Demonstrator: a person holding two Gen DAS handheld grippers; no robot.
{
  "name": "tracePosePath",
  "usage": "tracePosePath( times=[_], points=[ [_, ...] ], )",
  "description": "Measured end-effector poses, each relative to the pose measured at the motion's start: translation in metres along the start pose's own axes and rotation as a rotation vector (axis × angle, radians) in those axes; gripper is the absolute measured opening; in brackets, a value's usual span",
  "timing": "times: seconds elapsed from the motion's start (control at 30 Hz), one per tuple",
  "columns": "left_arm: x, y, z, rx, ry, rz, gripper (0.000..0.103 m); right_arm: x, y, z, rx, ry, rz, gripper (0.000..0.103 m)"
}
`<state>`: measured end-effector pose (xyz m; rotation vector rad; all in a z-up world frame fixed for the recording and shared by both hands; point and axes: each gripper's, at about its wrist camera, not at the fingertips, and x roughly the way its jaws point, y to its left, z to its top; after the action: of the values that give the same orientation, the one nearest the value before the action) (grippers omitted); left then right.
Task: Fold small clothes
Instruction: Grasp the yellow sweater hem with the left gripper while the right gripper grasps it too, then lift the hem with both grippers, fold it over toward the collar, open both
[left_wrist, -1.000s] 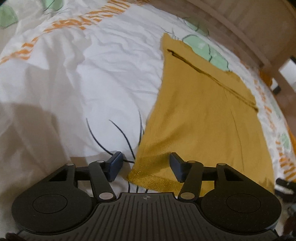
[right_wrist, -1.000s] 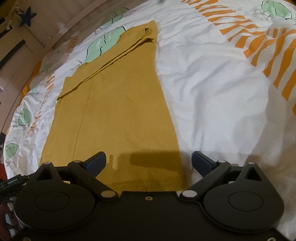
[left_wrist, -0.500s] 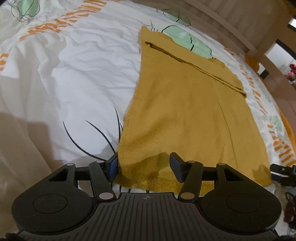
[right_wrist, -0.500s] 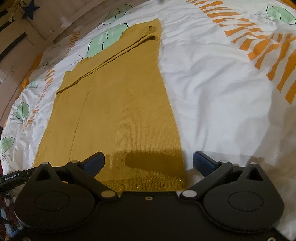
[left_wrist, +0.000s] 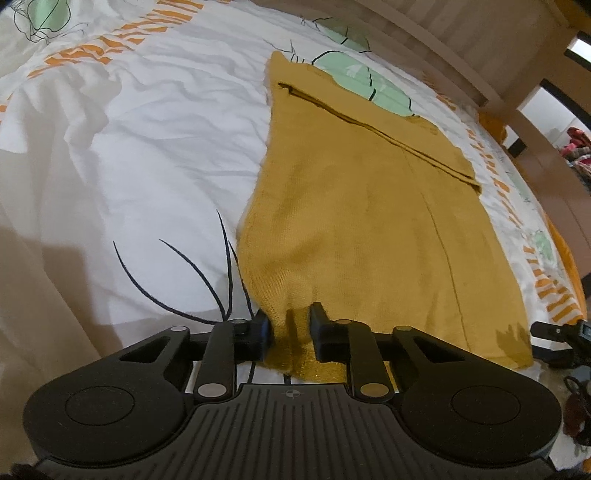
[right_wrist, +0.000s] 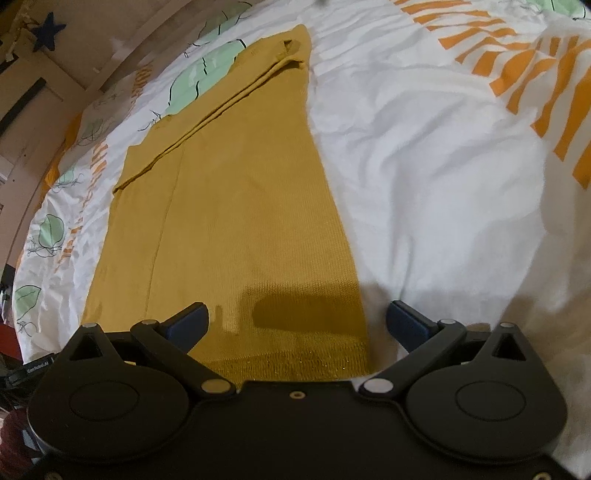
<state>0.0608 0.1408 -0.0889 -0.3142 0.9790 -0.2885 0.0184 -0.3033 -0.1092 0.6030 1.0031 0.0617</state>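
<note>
Mustard-yellow knit, a small garment (left_wrist: 369, 206), lies flat and lengthwise on the bed (left_wrist: 147, 147), over its white printed sheet and near the bed's wooden side rail (left_wrist: 461, 48), with one band already turned over at the far end. I am at the grasping step for the next fold. My left gripper (left_wrist: 289, 325) has just been closing, and its jaws now pinch the near hem corner, the knit bunched up between them. My right gripper (right_wrist: 297, 325) hangs over the other near corner with jaws spread wide, one on the cloth and one over bare sheet, gripping nothing. Next, I judge, the right must drop and pinch its corner, so both can lift the hem together and carry it toward the far end evenly.
</note>
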Motion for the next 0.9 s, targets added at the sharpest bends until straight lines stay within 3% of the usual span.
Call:
tracePosePath(
  times=[0.1, 0.17, 0.23, 0.27, 0.3, 0.33, 0.47, 0.67, 0.9],
  points=[
    [-0.001, 0.001, 0.000, -0.013, -0.008, -0.018, 0.013, 0.000, -0.001, 0.003, -0.004, 0.033, 0.022, 0.102],
    [-0.002, 0.003, 0.000, -0.020, -0.017, -0.035, 0.008, 0.000, 0.000, 0.004, -0.013, 0.047, 0.035, 0.087],
    [-0.004, 0.002, 0.000, -0.025, -0.026, -0.053, 0.007, -0.003, 0.006, 0.002, -0.056, 0.046, -0.015, 0.056],
    [-0.005, 0.001, 0.000, -0.024, -0.031, -0.055, 0.007, -0.004, 0.007, 0.001, -0.067, 0.048, -0.009, 0.045],
    [-0.005, 0.000, 0.000, -0.023, -0.035, -0.058, 0.007, -0.003, 0.007, 0.000, -0.060, 0.064, 0.028, 0.027],
    [-0.006, 0.000, 0.001, -0.024, -0.038, -0.061, 0.007, 0.000, 0.006, 0.000, -0.048, 0.080, 0.057, 0.022],
    [-0.011, -0.001, 0.002, -0.036, -0.064, -0.077, 0.007, -0.004, 0.012, -0.002, -0.067, 0.056, 0.078, 0.020],
    [-0.027, -0.003, 0.011, -0.061, -0.134, -0.107, 0.007, -0.027, 0.014, 0.000, -0.044, -0.052, 0.190, 0.018],
    [-0.039, -0.015, 0.032, -0.046, -0.193, -0.127, 0.007, -0.046, 0.013, 0.013, -0.014, -0.139, 0.250, 0.018]
  ],
)
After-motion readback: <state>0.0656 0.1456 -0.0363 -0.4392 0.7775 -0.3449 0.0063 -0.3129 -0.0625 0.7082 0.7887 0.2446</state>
